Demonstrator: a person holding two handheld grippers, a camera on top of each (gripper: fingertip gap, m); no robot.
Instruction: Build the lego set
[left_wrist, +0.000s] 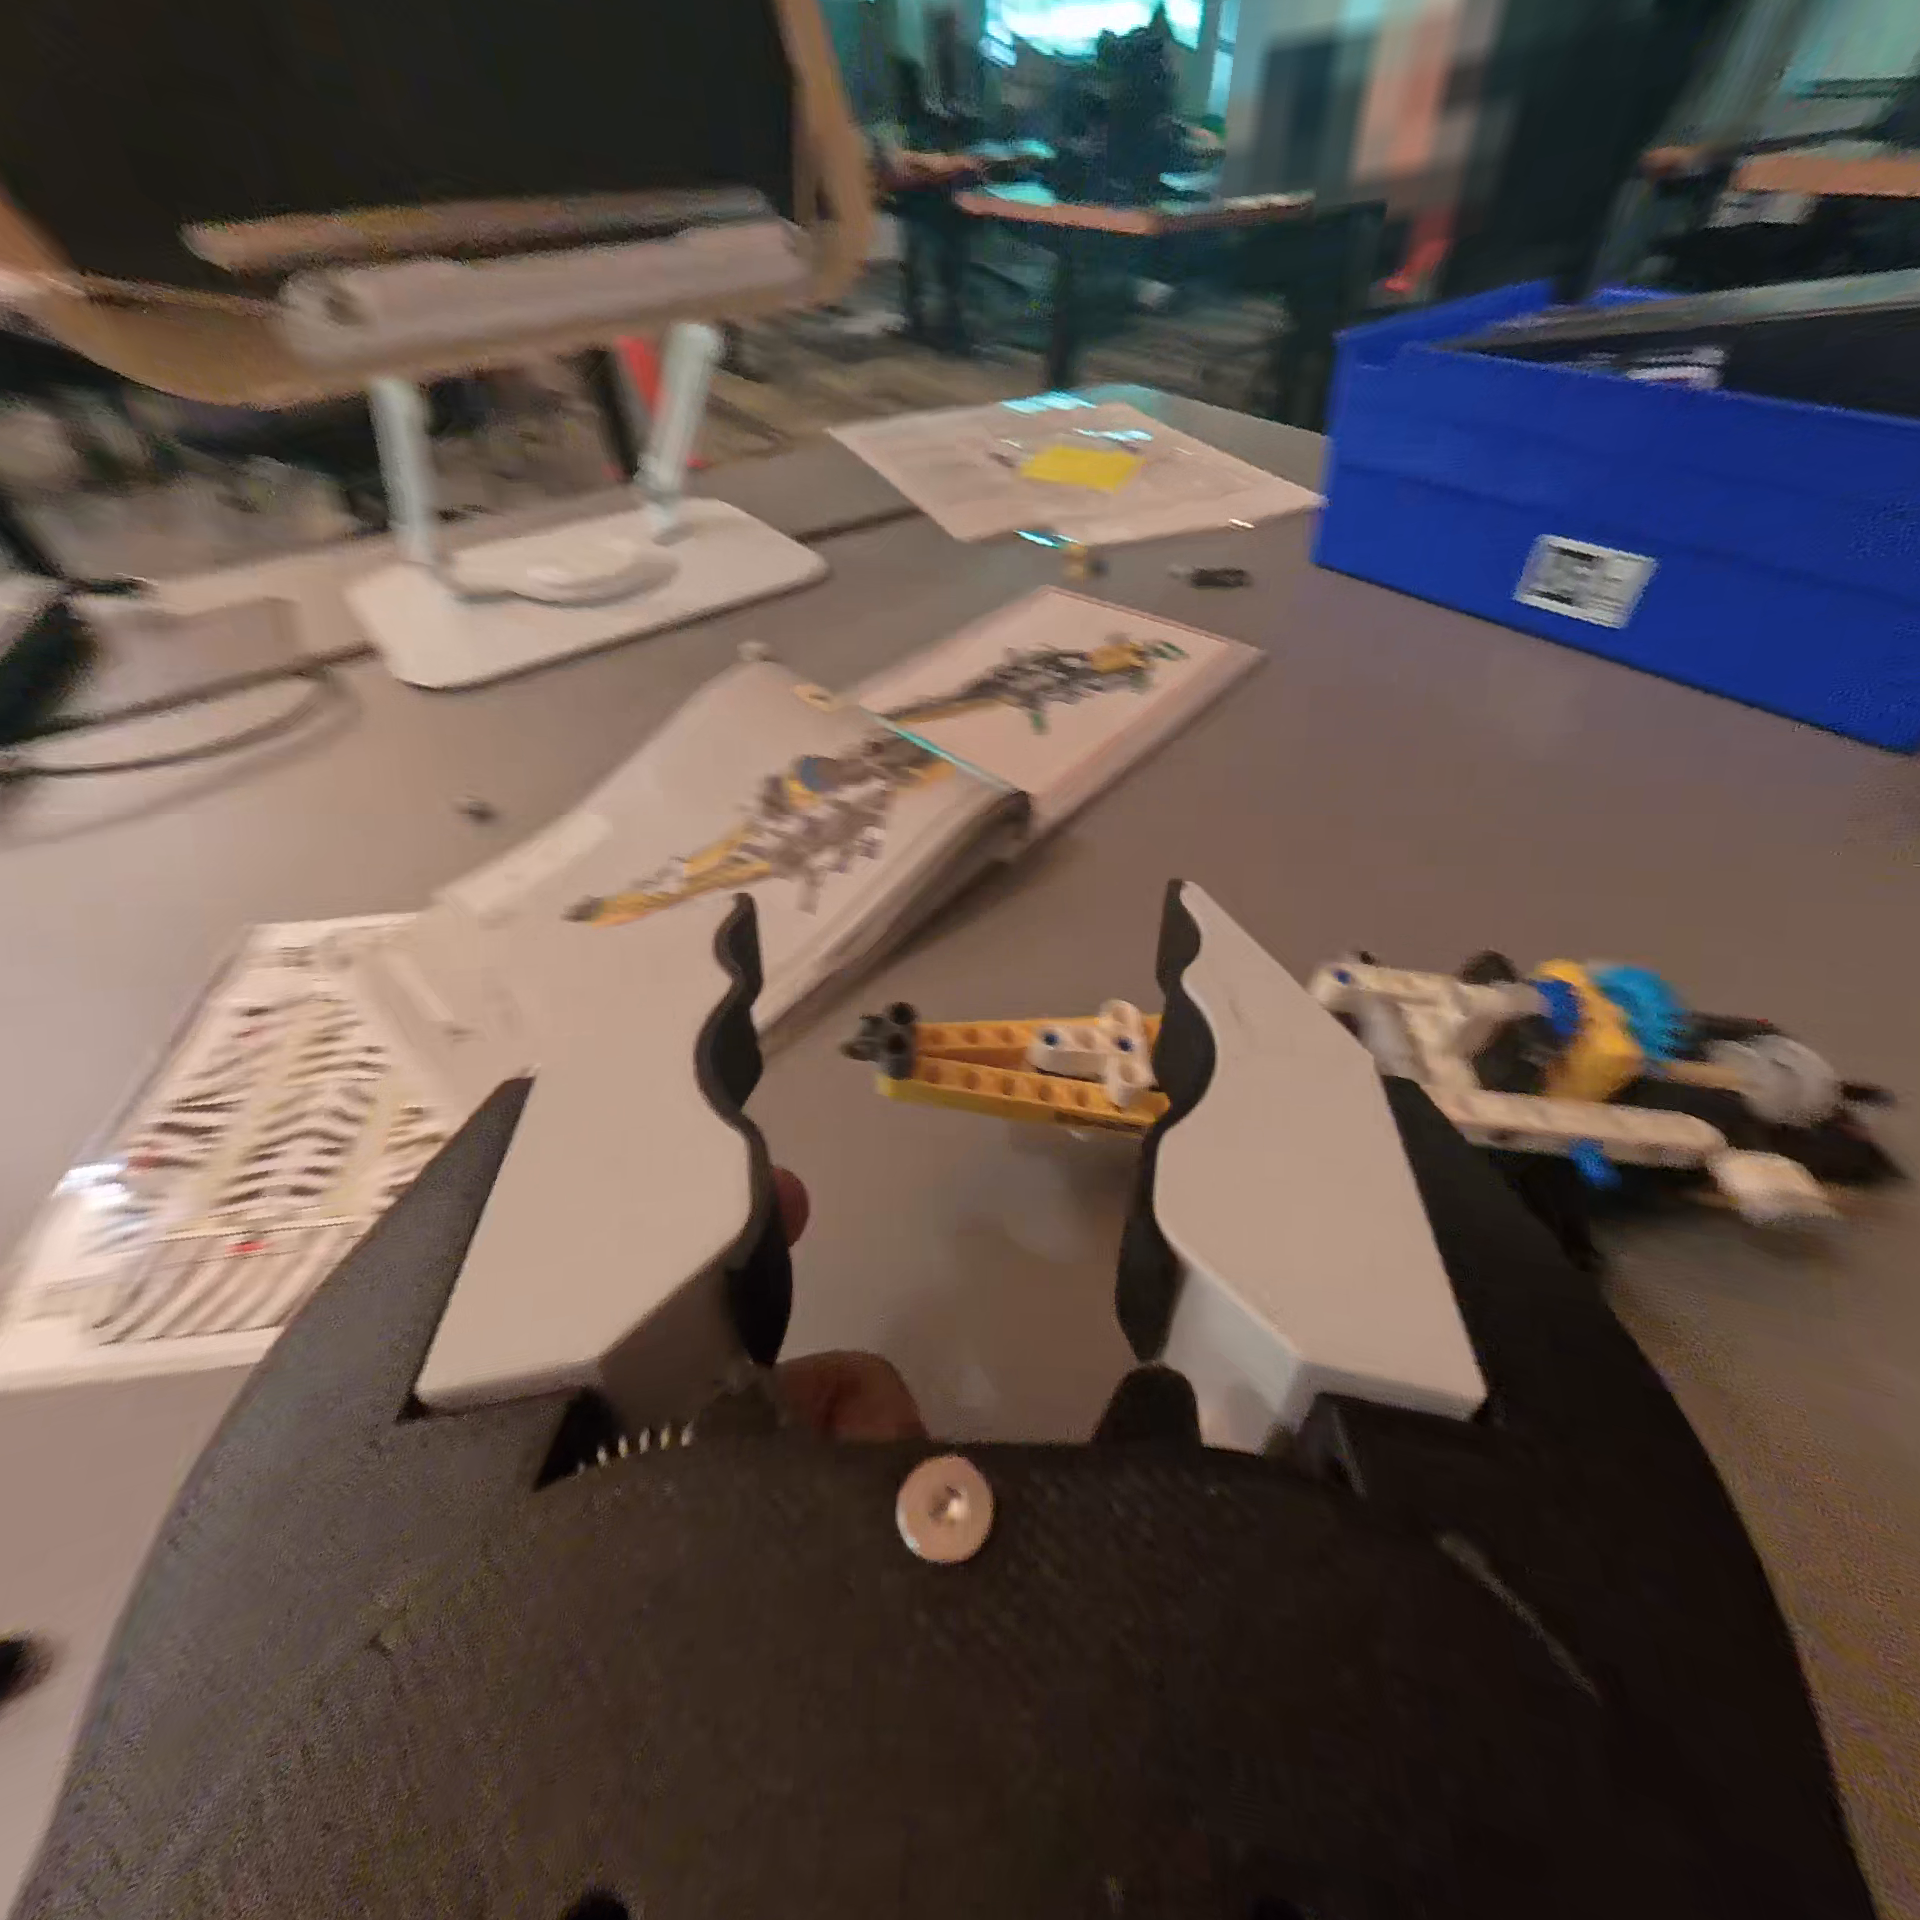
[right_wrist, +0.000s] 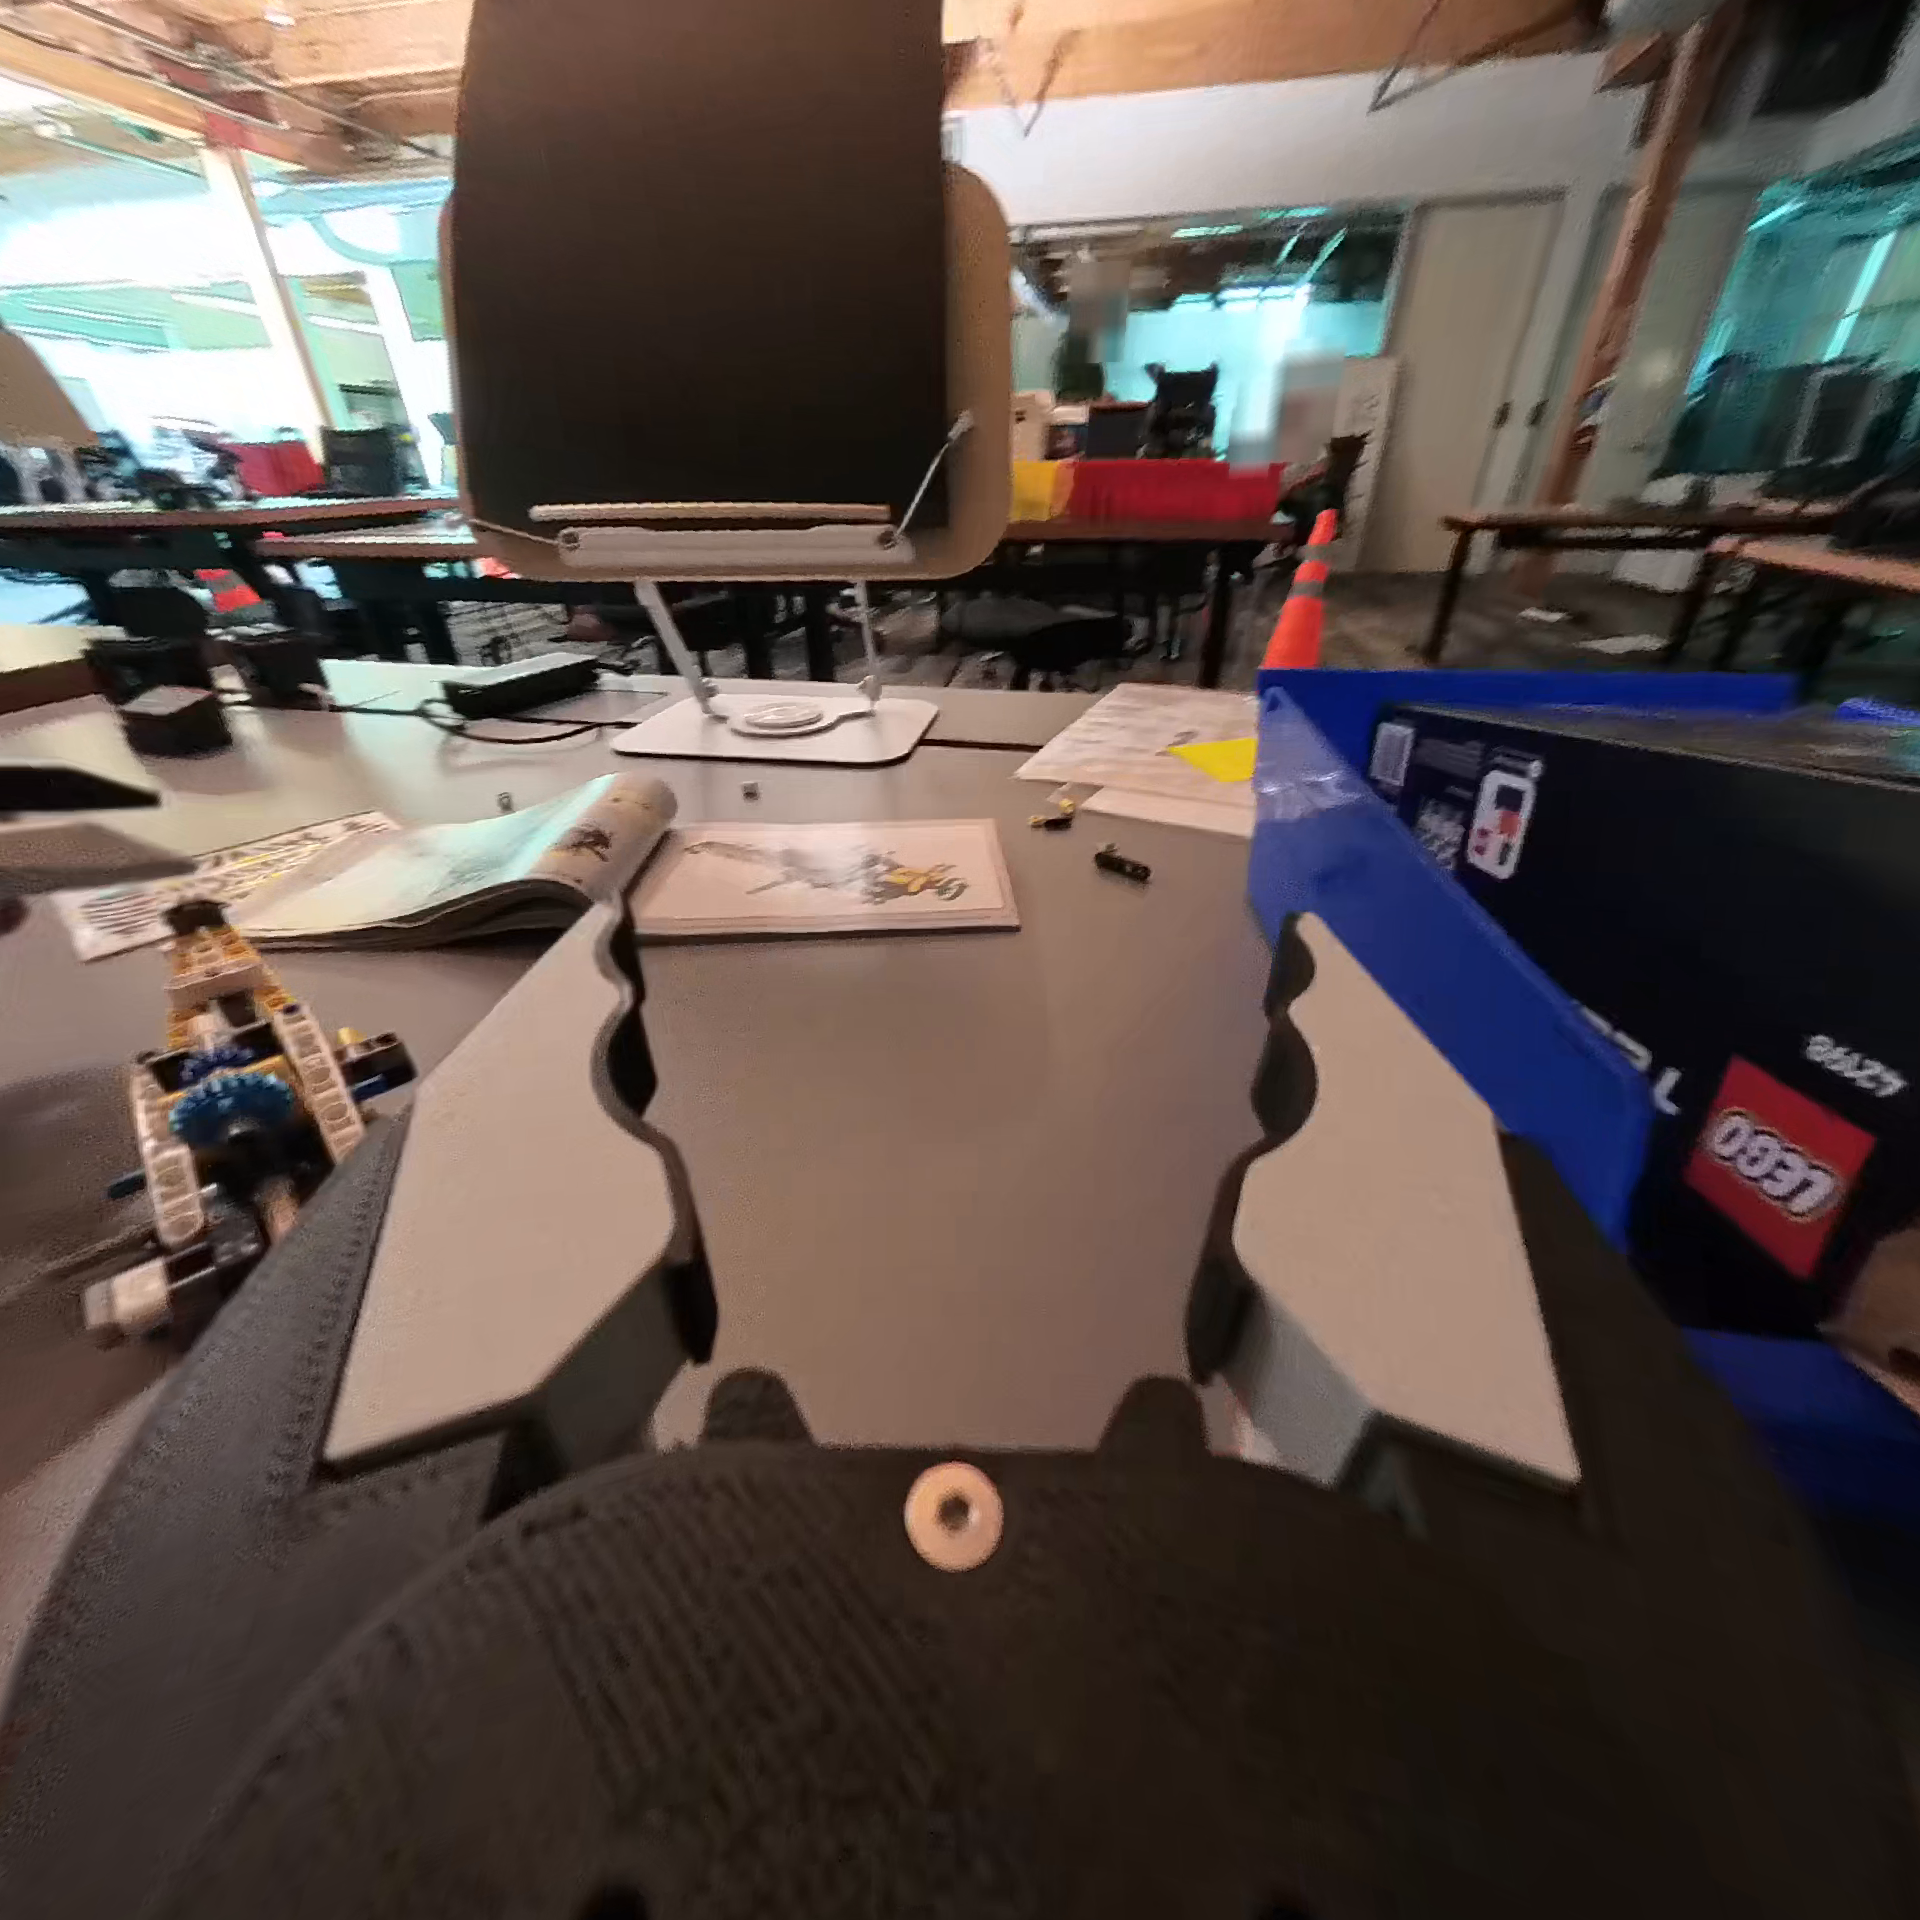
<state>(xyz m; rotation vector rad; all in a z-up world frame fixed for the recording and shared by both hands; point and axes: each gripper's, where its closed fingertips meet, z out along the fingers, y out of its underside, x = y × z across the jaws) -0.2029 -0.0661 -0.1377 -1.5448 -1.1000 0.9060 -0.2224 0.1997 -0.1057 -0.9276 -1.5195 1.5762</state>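
The half-built lego model (left_wrist: 1538, 1081) lies on the grey table (left_wrist: 1403, 831), a yellow-and-white frame with a blue gear and black parts. Its long axis runs left to right across the left wrist view, its yellow beams (left_wrist: 1023, 1070) reaching left to a black tip. The left gripper (left_wrist: 956, 1029) hovers just near of those beams, fingers spread wide and holding nothing; the beams show in the gap between them, a little beyond the tips. By my judgement this gripper is the nearer one and needs only a short push forward to close on the beams.

The right gripper (right_wrist: 951, 997) is also spread wide and empty, aimed at bare table; in its view the model (right_wrist: 223, 1122) sits off to the left, beside its left finger.

Beyond the model lies an open instruction booklet (left_wrist: 904, 769), with a sticker sheet (left_wrist: 229, 1132) to the left. A blue bin (left_wrist: 1621, 499) holding the set's dark box (right_wrist: 1662, 987) stands on the right, and a stand (left_wrist: 582, 592) with a dark panel at the far side.
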